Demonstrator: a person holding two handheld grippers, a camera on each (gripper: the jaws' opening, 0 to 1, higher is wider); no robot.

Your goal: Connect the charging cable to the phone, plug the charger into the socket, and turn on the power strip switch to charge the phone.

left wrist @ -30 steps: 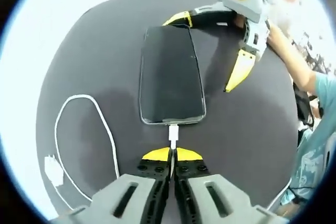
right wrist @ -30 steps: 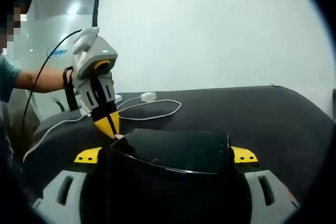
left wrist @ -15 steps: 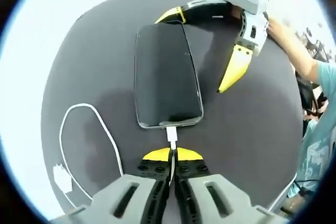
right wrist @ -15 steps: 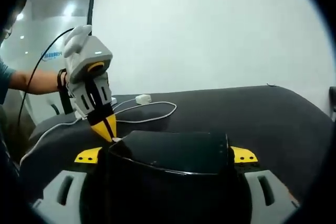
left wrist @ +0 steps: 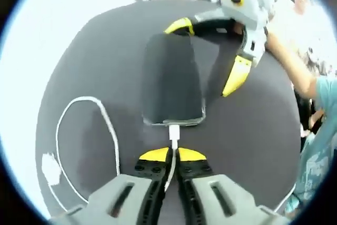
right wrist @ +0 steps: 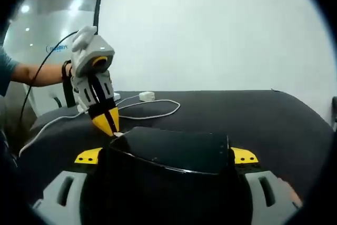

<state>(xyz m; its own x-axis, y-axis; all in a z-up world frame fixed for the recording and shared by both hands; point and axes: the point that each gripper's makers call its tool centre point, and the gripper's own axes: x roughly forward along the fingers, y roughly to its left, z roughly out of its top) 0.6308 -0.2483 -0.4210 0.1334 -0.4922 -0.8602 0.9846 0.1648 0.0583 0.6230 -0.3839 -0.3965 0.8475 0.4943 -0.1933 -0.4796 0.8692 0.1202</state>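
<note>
We see the phone (left wrist: 172,85) flat on the dark table (left wrist: 95,67) — right gripper (right wrist: 166,157) clamped across its far end, left gripper (left wrist: 171,155) pinching the charging cable (left wrist: 174,139) plug at its near end.

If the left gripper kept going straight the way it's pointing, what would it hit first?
Most likely the phone. The left gripper is shut on the white cable right behind the plug, which sits at the phone's near edge, so its yellow tips would reach that edge first. Whether the plug is fully seated is unclear.
</note>
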